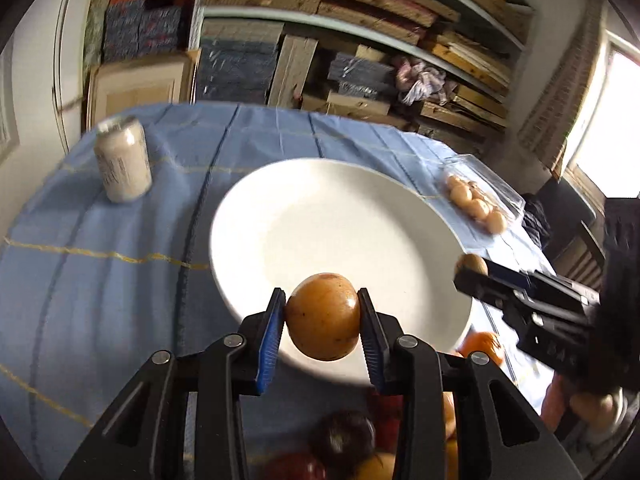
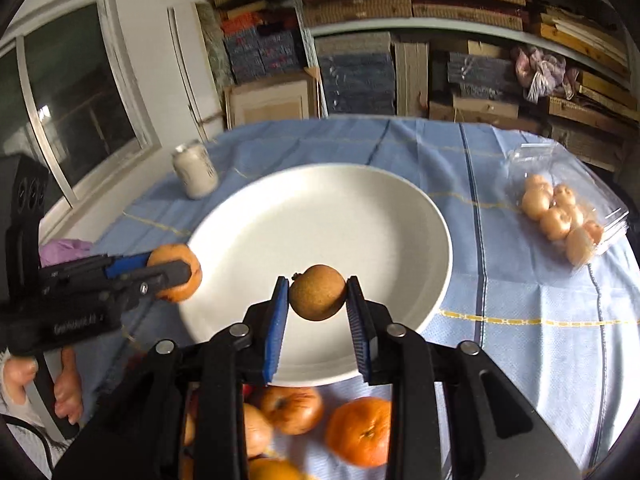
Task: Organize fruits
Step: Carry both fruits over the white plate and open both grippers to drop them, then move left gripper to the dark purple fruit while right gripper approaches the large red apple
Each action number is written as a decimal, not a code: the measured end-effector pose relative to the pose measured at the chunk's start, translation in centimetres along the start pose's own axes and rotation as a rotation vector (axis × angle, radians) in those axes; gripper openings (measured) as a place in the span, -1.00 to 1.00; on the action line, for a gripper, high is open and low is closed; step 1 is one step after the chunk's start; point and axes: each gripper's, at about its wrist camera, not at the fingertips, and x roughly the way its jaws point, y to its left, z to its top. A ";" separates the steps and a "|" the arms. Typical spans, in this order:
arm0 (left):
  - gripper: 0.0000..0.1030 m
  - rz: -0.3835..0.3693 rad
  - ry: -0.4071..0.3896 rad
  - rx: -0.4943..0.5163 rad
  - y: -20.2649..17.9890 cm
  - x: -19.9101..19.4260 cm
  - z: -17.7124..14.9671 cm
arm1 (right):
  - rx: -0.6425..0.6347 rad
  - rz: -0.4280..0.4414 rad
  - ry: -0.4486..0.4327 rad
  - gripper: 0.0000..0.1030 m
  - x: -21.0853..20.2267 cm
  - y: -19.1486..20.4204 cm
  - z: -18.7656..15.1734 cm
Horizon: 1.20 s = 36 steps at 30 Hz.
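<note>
Carrying two fruits to the plate [image 2: 420, 216]. Left gripper [image 1: 322, 316] clamped on an orange fruit [image 1: 322, 318], right gripper [image 2: 318, 300] on a brown one [image 2: 318, 298]. Next: lower over the plate, then open both jaws gently.

The white plate [image 2: 320, 216] lies bare and open — wide free room across its whole middle. Left of it a can [image 2: 196, 174] stands upright on the bench [image 2: 520, 300], well apart from the rim. To the right, a clear box of small fruits [image 2: 560, 216] blocks that side. Loose oranges and apples [image 2: 328, 420] crowd the near edge — no clear way low there.
</note>
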 end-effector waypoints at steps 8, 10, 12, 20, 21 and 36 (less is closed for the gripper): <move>-0.27 0.022 0.027 0.051 -0.6 1.5 -0.5 | -0.014 -0.009 0.049 -0.22 2.5 -0.7 0.0; -0.21 0.027 0.011 0.048 -0.5 1.1 -0.6 | -0.019 -0.032 0.030 0.00 2.5 -0.4 -0.2; -0.20 0.030 -0.004 0.056 -0.5 0.7 -0.6 | -0.030 -0.033 0.026 0.00 2.4 -0.1 -0.3; -0.20 0.014 -0.050 0.030 -0.3 -1.4 0.1 | -0.010 -0.006 -0.011 0.00 0.6 -0.3 0.0; -0.20 0.011 -0.066 0.029 -0.4 -2.2 0.3 | -0.011 -0.001 -0.024 0.00 -0.1 -0.1 0.1; 0.18 0.097 -0.033 0.145 2.3 -11.9 -12.9 | -0.028 0.054 -0.140 0.47 -12.9 0.4 -10.5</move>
